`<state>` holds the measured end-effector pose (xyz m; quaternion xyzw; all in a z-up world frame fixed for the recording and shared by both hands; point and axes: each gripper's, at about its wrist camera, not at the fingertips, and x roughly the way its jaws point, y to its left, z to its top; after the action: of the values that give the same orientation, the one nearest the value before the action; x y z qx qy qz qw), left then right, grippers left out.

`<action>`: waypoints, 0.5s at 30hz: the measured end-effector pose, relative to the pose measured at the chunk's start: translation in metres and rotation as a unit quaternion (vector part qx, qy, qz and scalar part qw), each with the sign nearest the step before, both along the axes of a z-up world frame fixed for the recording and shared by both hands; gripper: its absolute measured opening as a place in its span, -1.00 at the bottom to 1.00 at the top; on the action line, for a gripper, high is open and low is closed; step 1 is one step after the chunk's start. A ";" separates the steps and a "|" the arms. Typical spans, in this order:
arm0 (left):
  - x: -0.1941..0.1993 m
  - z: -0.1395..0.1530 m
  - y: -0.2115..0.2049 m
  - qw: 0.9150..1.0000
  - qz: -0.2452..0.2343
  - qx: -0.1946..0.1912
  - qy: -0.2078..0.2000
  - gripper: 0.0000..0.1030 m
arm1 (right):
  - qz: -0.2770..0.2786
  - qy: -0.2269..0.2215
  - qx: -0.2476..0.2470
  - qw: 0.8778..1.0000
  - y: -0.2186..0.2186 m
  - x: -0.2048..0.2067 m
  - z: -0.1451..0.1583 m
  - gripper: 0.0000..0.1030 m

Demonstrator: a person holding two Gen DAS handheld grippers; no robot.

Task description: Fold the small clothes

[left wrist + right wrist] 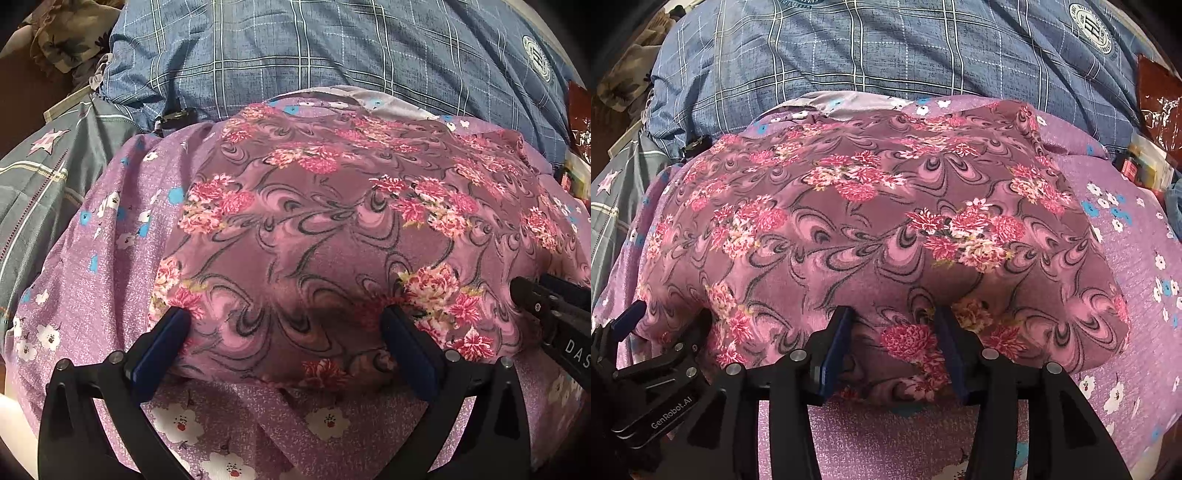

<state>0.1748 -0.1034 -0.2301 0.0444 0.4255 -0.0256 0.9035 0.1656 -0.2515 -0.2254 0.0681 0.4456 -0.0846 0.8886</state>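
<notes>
Both grippers are pointed steeply down at the floral garment (332, 229): the left gripper (286, 334) is spread wide, released; the right gripper (892, 341) is half-spread, nothing visibly pinched; a plaid quilt (295, 48) is seen behind

You are in a home bedroom: a bed under a purple flowered sheet (92, 295), a blue checked quilt (295, 55) heaped at its far edge.

Both views moderately bright, warm pinkish cast. Light soft, diffuse, source not visible. Shadow pools under near edge of floral garment (314, 229), darkest between left claw (286, 325) fingers; same dark patch between right claw (892, 332) fingers. Strong fisheye bulge, black vignette at corners. Glare on red plastic bag (1160, 96) at right edge. Centre fairly sharp; rims soft, smeared. Compression blockiness on blue plaid cloth (295, 48).
</notes>
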 end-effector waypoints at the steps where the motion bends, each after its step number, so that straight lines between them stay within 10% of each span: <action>1: 0.000 0.000 0.000 1.000 0.000 0.000 0.000 1.00 | 0.000 0.000 0.000 1.000 0.000 0.000 0.000 -0.03; 15: 0.000 0.000 0.000 1.000 0.000 0.000 0.000 1.00 | 0.000 0.000 -0.014 1.000 0.004 -0.001 -0.001 0.02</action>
<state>0.1745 -0.1031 -0.2304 0.0444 0.4255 -0.0255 0.9035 0.1650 -0.2479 -0.2261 0.0554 0.4445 -0.0914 0.8894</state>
